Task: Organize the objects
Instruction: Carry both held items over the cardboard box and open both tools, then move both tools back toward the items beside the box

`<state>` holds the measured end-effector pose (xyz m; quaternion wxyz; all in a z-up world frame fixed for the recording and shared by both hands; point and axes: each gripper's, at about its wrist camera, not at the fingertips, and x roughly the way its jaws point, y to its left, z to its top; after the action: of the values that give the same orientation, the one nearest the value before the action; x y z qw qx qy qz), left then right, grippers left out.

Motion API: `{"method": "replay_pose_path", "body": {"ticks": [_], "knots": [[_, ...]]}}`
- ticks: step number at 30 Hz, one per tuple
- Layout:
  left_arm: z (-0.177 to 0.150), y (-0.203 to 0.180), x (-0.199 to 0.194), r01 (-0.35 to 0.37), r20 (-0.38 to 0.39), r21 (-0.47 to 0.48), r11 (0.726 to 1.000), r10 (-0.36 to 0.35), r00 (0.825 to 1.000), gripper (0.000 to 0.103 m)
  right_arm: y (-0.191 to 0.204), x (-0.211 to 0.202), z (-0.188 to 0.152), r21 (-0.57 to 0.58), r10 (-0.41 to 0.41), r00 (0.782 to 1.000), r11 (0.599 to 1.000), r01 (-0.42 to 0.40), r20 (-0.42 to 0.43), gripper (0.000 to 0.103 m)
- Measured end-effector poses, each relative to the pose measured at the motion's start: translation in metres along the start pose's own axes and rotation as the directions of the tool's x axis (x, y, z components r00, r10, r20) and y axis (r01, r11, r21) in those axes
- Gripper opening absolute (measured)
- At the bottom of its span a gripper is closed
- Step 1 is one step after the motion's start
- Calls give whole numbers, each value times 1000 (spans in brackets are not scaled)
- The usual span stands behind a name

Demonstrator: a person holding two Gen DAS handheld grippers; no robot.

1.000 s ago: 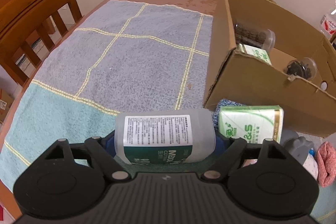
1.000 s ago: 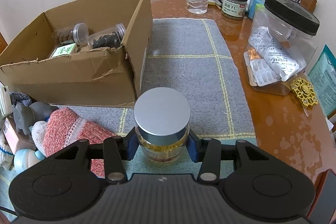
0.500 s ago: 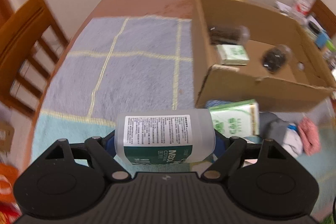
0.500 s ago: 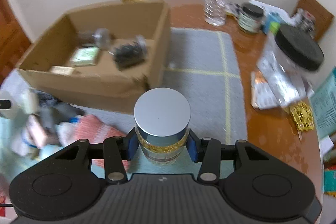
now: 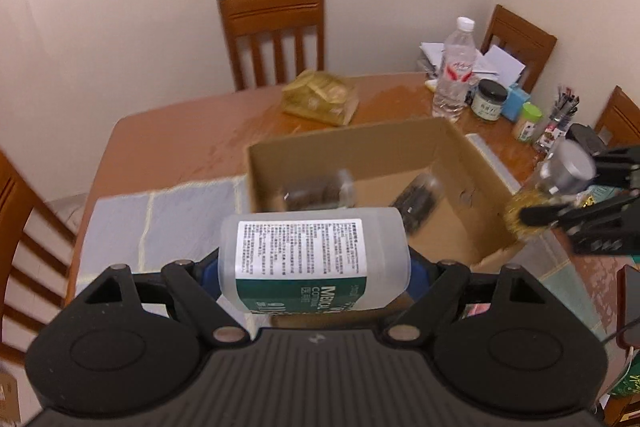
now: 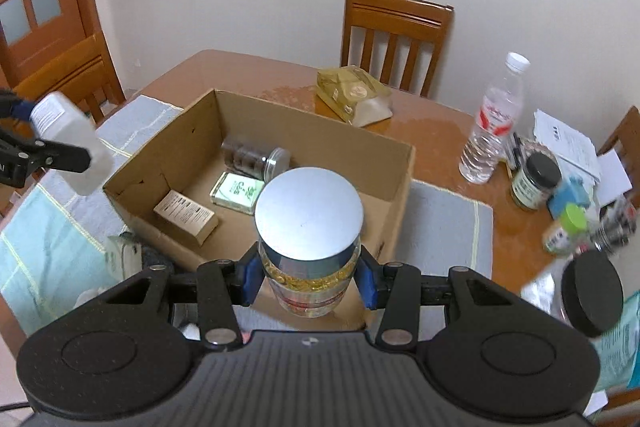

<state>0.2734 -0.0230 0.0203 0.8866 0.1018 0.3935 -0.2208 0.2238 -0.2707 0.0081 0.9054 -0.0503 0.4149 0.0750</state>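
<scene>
The left tongs [image 5: 314, 267] clamp a translucent white plastic bottle [image 5: 314, 259] lying sideways, its long axis crosswise, above the towel before the cardboard box [image 5: 460, 163]. The right tongs [image 6: 309, 277] grip an upright glass jar [image 6: 309, 227], its flat grey lid on top and probably golden capsules inside, over the box's near wall on the wooden counter [image 6: 440, 143].

White bottle [image 5: 314, 259] sideways, silver-lid jar [image 6: 309, 239] upright.
</scene>
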Motion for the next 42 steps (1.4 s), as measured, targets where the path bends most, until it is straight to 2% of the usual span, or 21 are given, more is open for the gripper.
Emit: {"method": "replay_pose_path", "body": {"ticks": [1, 3, 4, 5, 10, 19, 24, 35, 42], "knots": [[5, -4, 4, 4, 0, 9, 1000, -4, 1000, 83, 1, 5, 3, 1, -2, 1000, 1000, 2, -15, 52], [10, -10, 11, 18, 4, 21, 1000, -18, 1000, 83, 3, 11, 9, 2, 4, 1000, 1000, -4, -24, 64], [12, -11, 14, 22, 1, 20, 1000, -22, 1000, 83, 3, 10, 9, 7, -3, 1000, 1000, 3, -10, 80], [14, -13, 19, 25, -4, 16, 1000, -25, 1000, 83, 2, 8, 7, 10, -8, 1000, 1000, 8, 7, 88], [15, -16, 33, 38, -26, 16, 999, -37, 999, 83, -3, 6, 2, 34, -2, 1000, 999, 2, 14, 89], [24, -31, 55, 63, -42, 31, 998, -62, 997, 83, -11, 10, -8, 64, 2, 1000, 998, -2, 3, 99], [29, -41, 60, 86, -36, 44, 995, -85, 996, 95, -12, 13, -11, 67, 8, 1000, 998, -8, -4, 103], [14, -46, 62, 58, -61, 66, 996, -53, 997, 97, -7, 21, -22, 68, 9, 999, 998, -7, -38, 103], [-5, -43, 51, 13, -39, 77, 997, -10, 999, 98, 0, 27, -39, 79, -7, 998, 997, 12, -63, 103]]}}
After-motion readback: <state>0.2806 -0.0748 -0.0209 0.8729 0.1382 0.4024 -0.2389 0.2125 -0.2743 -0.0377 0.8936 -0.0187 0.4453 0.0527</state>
